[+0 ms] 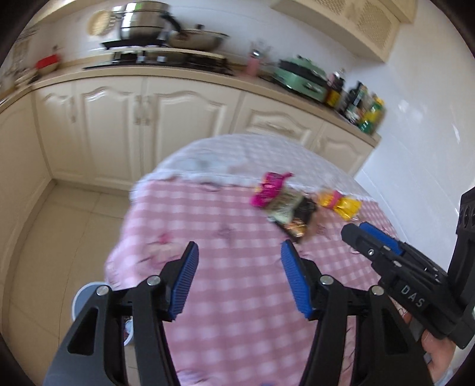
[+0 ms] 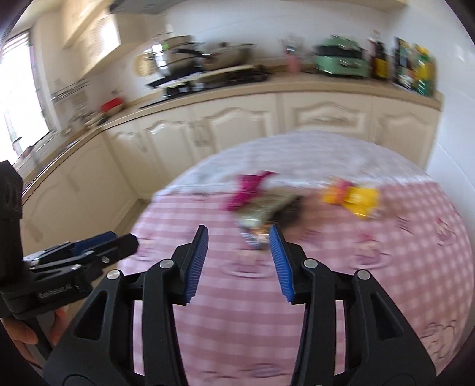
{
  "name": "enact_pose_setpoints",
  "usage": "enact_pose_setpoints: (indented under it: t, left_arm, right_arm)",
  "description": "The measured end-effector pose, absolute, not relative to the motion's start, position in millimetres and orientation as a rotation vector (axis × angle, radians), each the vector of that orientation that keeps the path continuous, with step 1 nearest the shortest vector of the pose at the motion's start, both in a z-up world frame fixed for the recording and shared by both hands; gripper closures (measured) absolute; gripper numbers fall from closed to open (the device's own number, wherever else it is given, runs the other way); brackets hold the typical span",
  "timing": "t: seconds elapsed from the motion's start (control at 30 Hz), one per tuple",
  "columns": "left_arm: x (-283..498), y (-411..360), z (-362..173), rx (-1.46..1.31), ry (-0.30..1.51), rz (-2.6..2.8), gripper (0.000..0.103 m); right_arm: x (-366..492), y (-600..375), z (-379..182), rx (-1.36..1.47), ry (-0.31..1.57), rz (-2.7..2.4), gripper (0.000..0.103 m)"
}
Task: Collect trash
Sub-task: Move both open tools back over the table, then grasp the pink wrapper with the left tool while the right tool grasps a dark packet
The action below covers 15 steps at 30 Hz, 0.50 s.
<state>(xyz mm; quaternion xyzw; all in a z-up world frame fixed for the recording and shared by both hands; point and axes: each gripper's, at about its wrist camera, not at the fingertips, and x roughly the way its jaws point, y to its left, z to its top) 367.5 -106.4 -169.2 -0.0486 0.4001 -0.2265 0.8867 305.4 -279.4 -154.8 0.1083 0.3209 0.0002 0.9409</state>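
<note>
Snack wrappers lie on a pink checked tablecloth: a pink wrapper, a dark green-brown wrapper and a yellow wrapper. My left gripper is open and empty above the cloth, short of the wrappers. My right gripper is open and empty, close before the dark wrapper, with the pink wrapper and yellow wrapper beyond. Each gripper shows in the other's view, the right one and the left one. Both views are blurred.
Cream kitchen cabinets and a counter with pots, a green appliance and bottles stand behind the table. A tiled floor lies left. A round blue-rimmed thing sits on the floor by the table.
</note>
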Motion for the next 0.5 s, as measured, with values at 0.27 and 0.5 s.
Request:
enact_pose_setpoints:
  t: [0.27, 0.5]
  left_arm:
    - [405, -168, -186, -0.024, 0.876, -0.518, 0.046]
    - [449, -192, -199, -0.013, 0.898, -0.508, 0.046]
  right_arm:
    - [328, -333, -189, 0.307, 0.733, -0.035, 0.059]
    - [351, -342, -204, 0.327, 0.77, -0.045, 0.059]
